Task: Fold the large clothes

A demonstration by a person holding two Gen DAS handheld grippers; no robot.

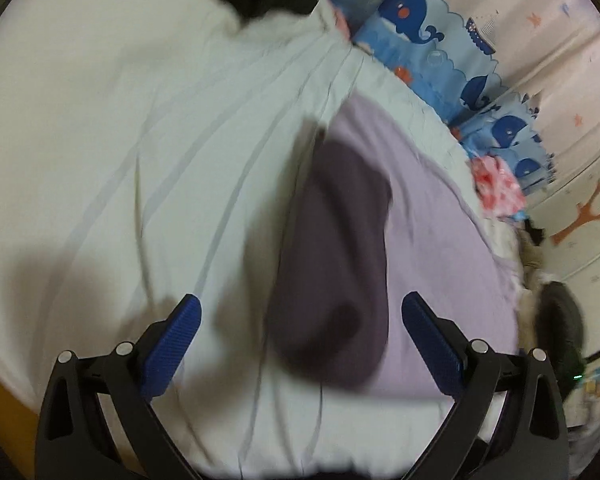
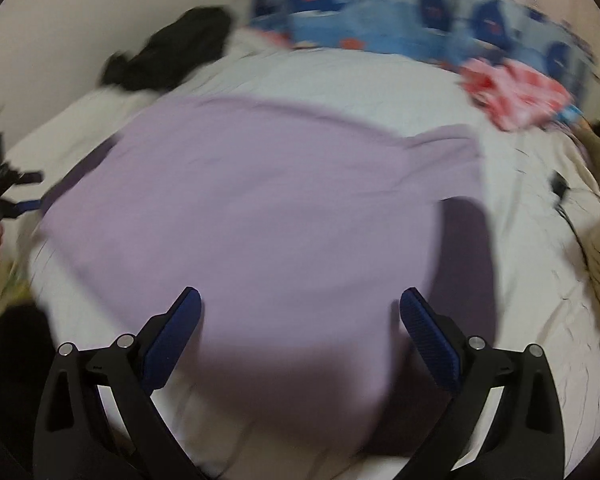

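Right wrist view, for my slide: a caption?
Open right tongs hover over a lilac garment spread on the white bed.

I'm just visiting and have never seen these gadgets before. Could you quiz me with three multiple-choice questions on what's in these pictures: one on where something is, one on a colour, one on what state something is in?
1. Where does the black garment lie?
A. at the far left of the bed
B. between the right gripper's fingers
C. on top of the lilac garment

2. What colour is the large garment spread on the bed sheet?
A. green
B. lilac
C. orange

3. How do the jaws of the right gripper stand?
A. shut on the cloth
B. wide apart, holding nothing
C. shut on a hanger

Answers: 1 A, it sits by the wall, apart from the lilac cloth. 2 B, both views show it pale purple. 3 B, the blue pads stand apart over the cloth.
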